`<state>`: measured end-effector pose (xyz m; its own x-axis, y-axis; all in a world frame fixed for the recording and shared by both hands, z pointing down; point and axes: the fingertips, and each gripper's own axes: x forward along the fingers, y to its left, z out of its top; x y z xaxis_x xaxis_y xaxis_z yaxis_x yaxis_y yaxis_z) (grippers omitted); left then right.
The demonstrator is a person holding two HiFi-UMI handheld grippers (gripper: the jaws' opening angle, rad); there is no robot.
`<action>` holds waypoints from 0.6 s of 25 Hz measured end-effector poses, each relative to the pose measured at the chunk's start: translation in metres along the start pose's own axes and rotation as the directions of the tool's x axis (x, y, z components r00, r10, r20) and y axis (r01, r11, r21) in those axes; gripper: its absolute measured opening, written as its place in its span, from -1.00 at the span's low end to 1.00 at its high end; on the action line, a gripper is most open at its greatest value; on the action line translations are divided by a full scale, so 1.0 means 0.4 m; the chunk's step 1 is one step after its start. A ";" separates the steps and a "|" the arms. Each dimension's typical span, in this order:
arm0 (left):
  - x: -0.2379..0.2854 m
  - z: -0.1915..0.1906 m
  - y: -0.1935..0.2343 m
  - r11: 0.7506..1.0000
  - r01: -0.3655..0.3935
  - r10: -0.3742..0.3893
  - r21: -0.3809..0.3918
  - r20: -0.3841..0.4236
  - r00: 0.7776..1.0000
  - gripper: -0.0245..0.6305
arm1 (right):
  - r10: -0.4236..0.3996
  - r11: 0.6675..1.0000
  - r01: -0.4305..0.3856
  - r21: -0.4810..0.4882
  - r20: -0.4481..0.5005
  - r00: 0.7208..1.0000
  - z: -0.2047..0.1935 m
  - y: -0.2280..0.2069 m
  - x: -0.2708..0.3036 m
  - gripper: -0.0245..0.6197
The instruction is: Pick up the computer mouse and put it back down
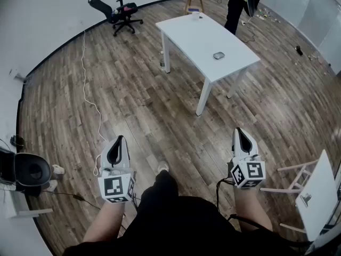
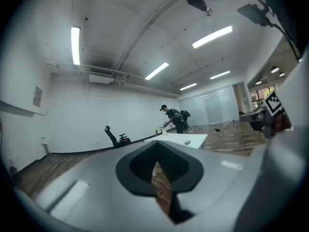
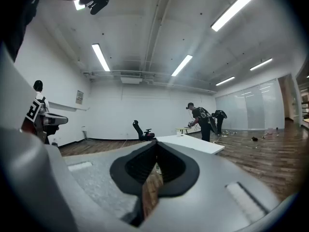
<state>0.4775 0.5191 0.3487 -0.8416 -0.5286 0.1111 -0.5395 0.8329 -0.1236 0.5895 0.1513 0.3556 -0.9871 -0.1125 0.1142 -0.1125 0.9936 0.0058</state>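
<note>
Grey low oval computer mouse (image 1: pixel 219 55) sits on white rectangular table (image 1: pixel 192 33), well ahead of both claws, nearer right claw's side.

Left claw (image 1: pixel 118 143), right claw (image 1: pixel 241 136): jaws of each pressed together, nothing held.

Risks:
- Claw reaching table with jaws closed would likely shove mouse toward near table edge.
- Smooth shell may squirt out of pinch.

Long axis looks crosswise to approach. Front end too small to tell.

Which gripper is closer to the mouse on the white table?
Right. The right gripper sits nearly straight below the computer mouse in the head view; the left gripper is farther off to the left. Neither touches the white table.
</note>
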 end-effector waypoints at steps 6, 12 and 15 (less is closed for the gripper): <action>0.176 0.021 0.069 0.999 0.046 -0.046 0.005 0.013 0.999 -0.90 | -0.039 0.999 0.039 -0.008 -0.013 0.999 0.019 -0.005 0.139 -0.92; 0.333 0.043 0.159 0.996 0.085 -0.085 0.005 0.024 0.996 -0.90 | -0.067 0.997 0.067 -0.028 -0.010 0.998 0.054 0.026 0.287 -0.92; 0.406 0.048 0.215 0.995 0.097 -0.096 -0.037 0.030 0.995 -0.90 | -0.090 0.996 0.090 -0.029 0.005 0.996 0.074 0.037 0.349 -0.92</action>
<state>0.2938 0.5017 0.3372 -0.7862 -0.6110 0.0932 -0.6174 0.7830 -0.0758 0.4466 0.1500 0.3424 -0.9736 -0.2011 0.1084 -0.1972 0.9793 0.0451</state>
